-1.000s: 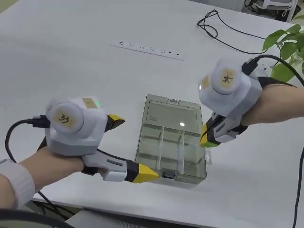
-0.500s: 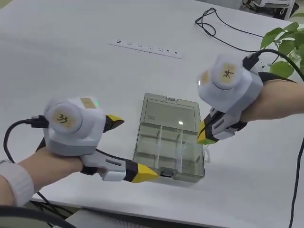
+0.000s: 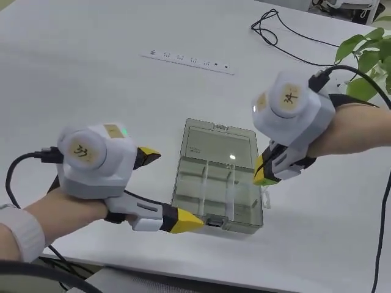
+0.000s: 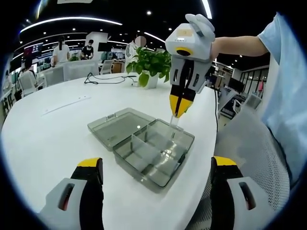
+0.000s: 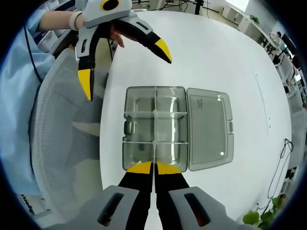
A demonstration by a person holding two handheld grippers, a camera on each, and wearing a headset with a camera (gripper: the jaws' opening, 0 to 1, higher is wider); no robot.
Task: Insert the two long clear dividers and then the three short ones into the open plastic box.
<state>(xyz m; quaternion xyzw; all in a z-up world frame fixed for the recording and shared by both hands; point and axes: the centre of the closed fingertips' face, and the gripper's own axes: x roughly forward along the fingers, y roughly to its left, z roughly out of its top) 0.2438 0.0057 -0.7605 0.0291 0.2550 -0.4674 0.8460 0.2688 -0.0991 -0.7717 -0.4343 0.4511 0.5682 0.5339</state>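
Observation:
The clear grey plastic box (image 3: 217, 195) lies near the table's front edge with its lid (image 3: 221, 145) laid flat behind it. Clear dividers (image 3: 205, 183) stand inside and split it into compartments. My right gripper (image 3: 261, 177) hangs over the box's right wall, shut on a small clear divider (image 4: 174, 120) that points down at the box (image 4: 153, 151). In the right gripper view the shut jaws (image 5: 154, 167) sit just above the box's near wall (image 5: 154, 165). My left gripper (image 3: 170, 188) stands open to the left of the box, holding nothing.
A white power strip (image 3: 186, 61) lies on the table behind the box. A black cable (image 3: 287, 43) and a green plant (image 3: 366, 55) are at the back right. A mesh chair (image 5: 62, 124) stands by the table edge.
The right gripper has edged slightly up and left with the divider. The left gripper and the box have stayed put.

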